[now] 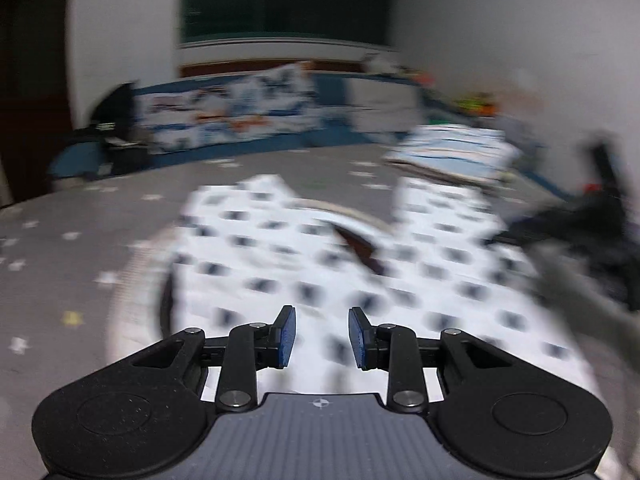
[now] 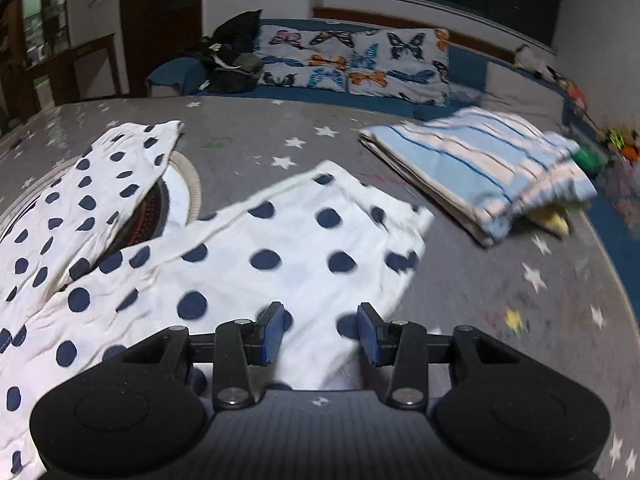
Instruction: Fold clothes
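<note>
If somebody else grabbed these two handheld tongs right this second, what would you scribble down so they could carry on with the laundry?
Left tongs: open, empty, over the polka-dot garment.
Right tongs: open, empty, over the same garment, near its right edge.
The garment lies spread on the grey star-print bed cover, both legs pointing away, not folded yet.
Done: a striped blue piece lies folded, farther back on the right.
Left: take hold of the dotted garment and fold it.

Dim indoor light, heavy motion blur, fisheye-warped edges.
</note>
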The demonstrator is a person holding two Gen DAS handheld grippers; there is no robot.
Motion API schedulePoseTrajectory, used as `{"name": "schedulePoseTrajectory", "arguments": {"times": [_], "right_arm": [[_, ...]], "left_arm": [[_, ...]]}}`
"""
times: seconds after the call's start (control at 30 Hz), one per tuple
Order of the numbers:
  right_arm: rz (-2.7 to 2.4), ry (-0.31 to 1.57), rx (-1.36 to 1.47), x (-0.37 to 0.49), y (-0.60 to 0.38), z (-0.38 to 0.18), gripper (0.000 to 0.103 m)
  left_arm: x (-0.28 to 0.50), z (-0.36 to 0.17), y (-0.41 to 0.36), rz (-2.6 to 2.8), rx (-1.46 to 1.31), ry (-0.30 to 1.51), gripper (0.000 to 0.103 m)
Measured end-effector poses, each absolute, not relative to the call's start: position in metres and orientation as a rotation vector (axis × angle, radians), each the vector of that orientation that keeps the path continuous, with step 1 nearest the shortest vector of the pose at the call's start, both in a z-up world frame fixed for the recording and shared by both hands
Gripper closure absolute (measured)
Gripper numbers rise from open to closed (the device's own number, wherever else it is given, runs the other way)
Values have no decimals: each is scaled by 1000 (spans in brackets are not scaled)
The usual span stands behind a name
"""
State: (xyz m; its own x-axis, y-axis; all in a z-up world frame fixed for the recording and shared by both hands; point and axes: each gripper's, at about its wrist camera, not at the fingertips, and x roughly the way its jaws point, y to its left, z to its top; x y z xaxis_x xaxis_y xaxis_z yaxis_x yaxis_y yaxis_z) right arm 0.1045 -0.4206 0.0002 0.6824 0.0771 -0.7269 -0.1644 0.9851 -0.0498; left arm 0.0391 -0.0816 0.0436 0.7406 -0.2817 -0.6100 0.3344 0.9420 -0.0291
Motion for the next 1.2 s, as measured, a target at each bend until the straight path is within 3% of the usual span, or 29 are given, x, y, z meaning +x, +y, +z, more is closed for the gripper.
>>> {"name": "schedulePoseTrajectory", "arguments": {"times": [0.2,0.47,0.63,0.73,1.2], "right_arm": [[119,786,-69,90,-434,4,63],[125,777,-42,86,-436,1,63],[141,776,-43,87,-431,-3,63],[140,778,-44,88,-430,-5,62],[127,771,-38,88,-431,-9,61]], "left_arm": [[102,17,-59,-181,103,697,73],[131,3,-50,-131,96,704,73],[137,-1,-53,-134,106,709,93],[136,-2,-55,-132,116,701,98],[138,6,-31,-43,115,679,100]]}}
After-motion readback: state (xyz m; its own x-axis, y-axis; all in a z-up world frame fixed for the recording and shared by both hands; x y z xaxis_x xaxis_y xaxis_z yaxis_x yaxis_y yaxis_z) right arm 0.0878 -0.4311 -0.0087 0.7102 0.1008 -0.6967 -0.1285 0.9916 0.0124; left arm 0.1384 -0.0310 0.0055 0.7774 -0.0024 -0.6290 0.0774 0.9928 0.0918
